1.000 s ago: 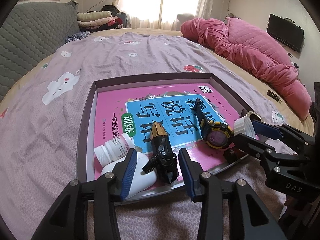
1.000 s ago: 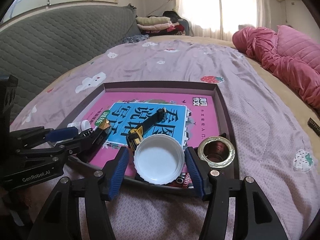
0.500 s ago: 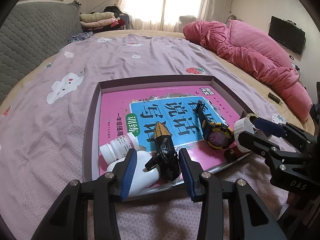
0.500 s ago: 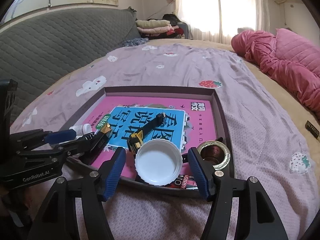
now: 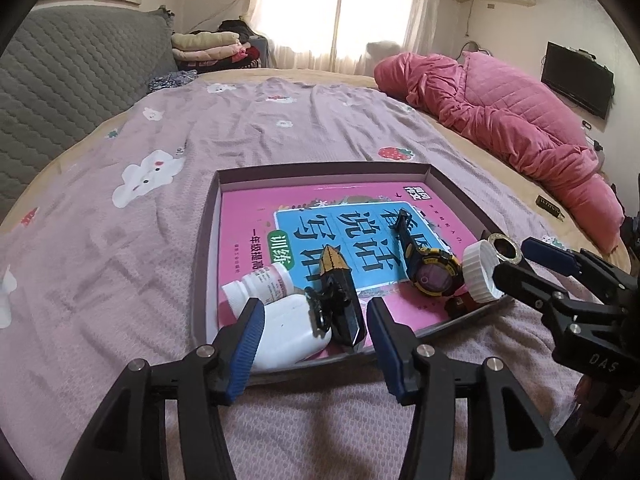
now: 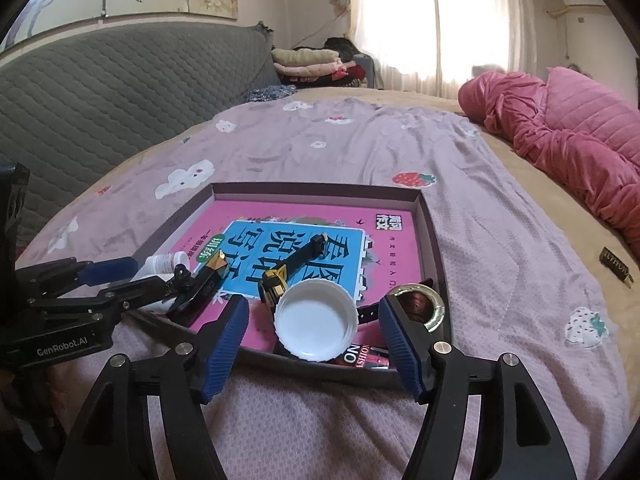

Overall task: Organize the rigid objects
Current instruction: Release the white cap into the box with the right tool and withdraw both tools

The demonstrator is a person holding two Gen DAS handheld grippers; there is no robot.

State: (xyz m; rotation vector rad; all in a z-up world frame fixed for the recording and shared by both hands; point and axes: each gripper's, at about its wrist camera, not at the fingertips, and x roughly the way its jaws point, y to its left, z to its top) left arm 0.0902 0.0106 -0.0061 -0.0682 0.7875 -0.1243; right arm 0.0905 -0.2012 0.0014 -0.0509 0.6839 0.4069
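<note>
A shallow dark tray (image 5: 202,264) (image 6: 434,240) lies on the bed with a pink book (image 5: 256,216) (image 6: 396,248) in it. On the book lie a black and gold pointed object (image 5: 340,292) (image 6: 206,276), a yellow and black watch (image 5: 430,274) (image 6: 296,260), a small pill bottle (image 5: 260,284) (image 6: 164,262), a white container (image 5: 292,332), a white lid (image 5: 478,270) (image 6: 316,322) and a brass ring (image 5: 505,245) (image 6: 418,304). My left gripper (image 5: 314,340) (image 6: 120,276) is open at the tray's near edge around the black object. My right gripper (image 6: 314,332) (image 5: 532,258) is open, the lid between its fingers.
The tray sits on a lilac bedspread (image 5: 120,240) with cloud and strawberry prints. A pink quilt (image 5: 500,120) is heaped at the right. A small dark bar (image 6: 616,266) lies on the bed at right. A grey padded headboard (image 6: 100,88) and folded clothes (image 5: 212,46) are at the back.
Both grippers have drawn back toward the tray's near edge and opened wider. The right gripper has let go of the white lid, which now rests in the tray.
</note>
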